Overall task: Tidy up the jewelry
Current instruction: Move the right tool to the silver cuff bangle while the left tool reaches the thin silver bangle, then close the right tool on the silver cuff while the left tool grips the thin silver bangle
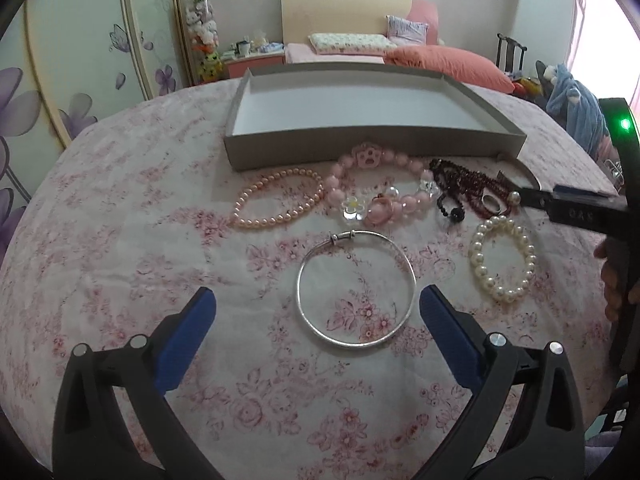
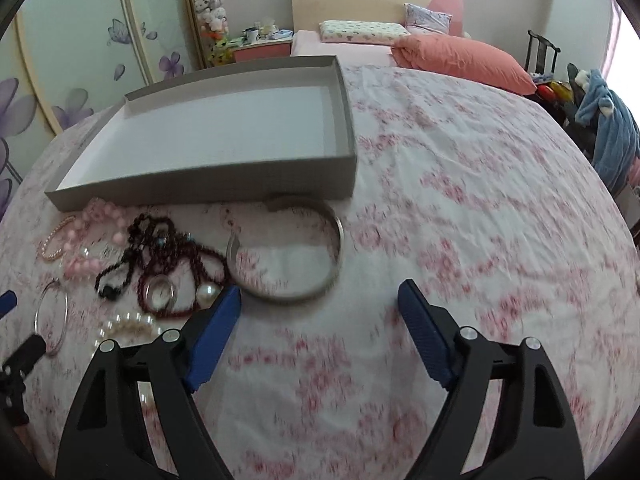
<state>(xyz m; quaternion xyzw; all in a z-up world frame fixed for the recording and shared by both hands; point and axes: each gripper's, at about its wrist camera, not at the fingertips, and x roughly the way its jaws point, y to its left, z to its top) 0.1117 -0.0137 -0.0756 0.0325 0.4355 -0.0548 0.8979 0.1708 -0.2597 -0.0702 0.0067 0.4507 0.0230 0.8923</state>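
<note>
The jewelry lies in a bunch on the flowered table, just in front of the empty gray box (image 1: 360, 148), likely so each piece has a short trip in. The left gripper (image 1: 318, 312) has its jaws spread around the thin silver bangle (image 1: 356, 288). The right gripper (image 2: 320, 304) also has spread jaws, holding nothing, near the wide metal bangle (image 2: 288, 252).

Soft daylight from the right — fisheye-bent dark edges, right wrist view motion-blurred, faint shadows
</note>
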